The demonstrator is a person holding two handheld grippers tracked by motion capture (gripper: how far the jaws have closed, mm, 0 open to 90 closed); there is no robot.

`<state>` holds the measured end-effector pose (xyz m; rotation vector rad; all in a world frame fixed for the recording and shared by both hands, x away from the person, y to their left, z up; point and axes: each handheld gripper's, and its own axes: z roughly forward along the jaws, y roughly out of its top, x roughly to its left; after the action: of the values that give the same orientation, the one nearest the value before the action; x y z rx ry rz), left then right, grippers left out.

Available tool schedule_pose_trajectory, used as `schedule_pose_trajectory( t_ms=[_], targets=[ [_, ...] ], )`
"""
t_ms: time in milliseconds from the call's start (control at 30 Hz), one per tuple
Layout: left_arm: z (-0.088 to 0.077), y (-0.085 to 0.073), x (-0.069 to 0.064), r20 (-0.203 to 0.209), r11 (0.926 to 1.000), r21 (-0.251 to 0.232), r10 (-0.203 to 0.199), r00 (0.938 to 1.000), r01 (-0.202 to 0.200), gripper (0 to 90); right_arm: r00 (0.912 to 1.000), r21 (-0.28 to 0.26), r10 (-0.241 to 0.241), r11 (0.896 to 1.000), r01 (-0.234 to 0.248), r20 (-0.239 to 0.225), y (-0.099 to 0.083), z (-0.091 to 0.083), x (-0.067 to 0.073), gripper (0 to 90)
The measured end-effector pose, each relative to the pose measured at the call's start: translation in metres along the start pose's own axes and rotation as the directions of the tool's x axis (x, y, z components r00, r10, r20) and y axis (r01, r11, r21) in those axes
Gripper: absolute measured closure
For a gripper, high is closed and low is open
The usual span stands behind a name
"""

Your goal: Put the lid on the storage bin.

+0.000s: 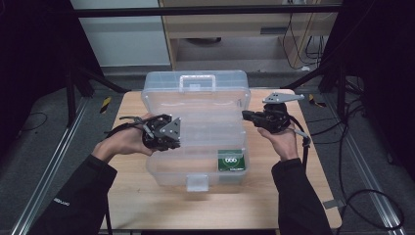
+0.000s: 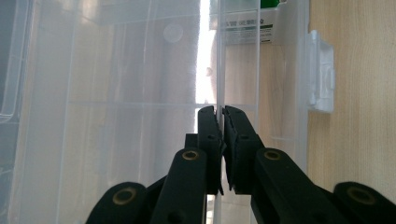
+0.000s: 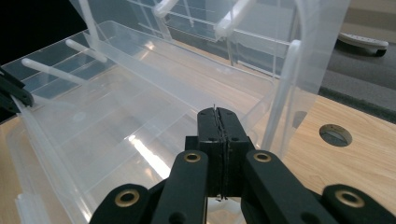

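A clear plastic organiser box (image 1: 195, 172) stands open in the middle of the wooden table (image 1: 147, 205), its lid (image 1: 195, 88) raised at the back. A lift-out clear tray (image 3: 140, 93) is tilted above the base. My left gripper (image 1: 172, 139) is at the box's left side. Its jaws (image 2: 220, 114) are shut on the thin clear tray wall (image 2: 219, 56). My right gripper (image 1: 246, 116) hovers at the box's right side, jaws (image 3: 218, 114) shut, just short of the tray's near corner. A small green box (image 1: 231, 160) lies in the base's front right compartment.
The box's front latch (image 1: 198, 182) hangs over the near wall and the carry handle (image 1: 197, 81) tops the lid. A round hole (image 3: 335, 134) is in the tabletop to the right. Bare wood lies in front of the box. Cables trail on the floor at the right.
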<state>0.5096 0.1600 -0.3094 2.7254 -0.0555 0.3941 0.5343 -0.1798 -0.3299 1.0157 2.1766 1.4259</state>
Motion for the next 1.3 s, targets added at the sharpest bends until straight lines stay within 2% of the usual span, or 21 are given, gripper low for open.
schedule_pose_trajectory(
  t_ms=[67, 100, 167, 200, 233, 433, 767, 933, 1000, 1100, 1133, 1300],
  targets=[
    [0.0, -0.001, 0.0, 0.004, 1.0, -0.003, 0.004, 1.0, -0.004, 85.4, 1.0, 0.001, 0.002, 1.0, -0.002, 0.001, -0.001, 0.0, -0.001, 89.7],
    [0.0, -0.002, -0.002, 0.017, 0.9997, 0.01, -0.023, 0.9996, 0.023, 85.4, 1.0, 0.0, 0.003, 1.0, -0.003, 0.002, -0.001, 0.0, 0.0, 89.8],
    [0.0, -0.002, -0.003, 0.029, 0.9996, 0.009, -0.028, 0.9992, 0.028, 85.4, 1.0, -0.003, 0.006, 1.0, -0.006, 0.003, -0.001, -0.001, -0.001, 89.9],
    [0.0, -0.002, -0.003, 0.027, 0.9997, 0.007, -0.022, 0.9994, 0.022, 85.3, 1.0, -0.006, 0.009, 1.0, -0.009, 0.0, -0.001, -0.001, -0.001, 89.9],
    [0.001, -0.002, -0.001, 0.014, 0.9999, -0.007, 0.009, 0.9999, -0.009, 85.3, 0.9999, -0.007, 0.011, 1.0, -0.011, 0.001, -0.001, -0.001, -0.002, 89.9],
    [0.002, -0.004, -0.004, 0.02, 0.9997, -0.023, 0.009, 0.9998, -0.008, 85.2, 0.9999, -0.003, 0.014, 1.0, -0.014, -0.001, -0.004, -0.003, -0.003, 89.9],
    [0.006, -0.005, -0.009, 0.042, 0.9996, -0.019, 0.022, 0.9989, -0.021, 84.8, 0.9992, 0.013, 0.03, 0.999, -0.029, -0.025, -0.007, -0.005, -0.004, 90.0],
    [0.007, -0.005, -0.013, 0.018, 0.9993, -0.017, 0.035, 0.9992, -0.035, 82.5, 0.9987, 0.013, 0.027, 1.0, -0.026, -0.044, -0.01, -0.006, -0.001, 89.9],
    [0.006, -0.005, -0.013, 0.013, 0.9988, -0.041, 0.028, 0.9995, -0.028, 80.0, 0.9984, 0.015, 0.03, 0.999, -0.03, -0.048, -0.011, -0.006, -0.001, 89.9],
    [0.005, -0.006, -0.012, 0.0, 0.996, -0.089, 0.001, 1.0, -0.001, 71.5, 0.9981, 0.017, 0.035, 0.999, -0.034, -0.051, -0.014, -0.007, -0.002, 89.8],
    [0.005, -0.006, -0.012, 0.007, 0.9928, -0.117, -0.025, 0.9997, 0.026, 69.1, 0.998, 0.016, 0.036, 0.999, -0.035, -0.052, -0.014, -0.007, -0.002, 89.8],
    [0.006, -0.005, -0.015, 0.02, 0.9806, -0.18, -0.074, 0.997, 0.077, 59.8, 0.9979, 0.02, 0.034, 0.999, -0.033, -0.055, -0.016, -0.008, -0.001, 89.1]
  ],
)
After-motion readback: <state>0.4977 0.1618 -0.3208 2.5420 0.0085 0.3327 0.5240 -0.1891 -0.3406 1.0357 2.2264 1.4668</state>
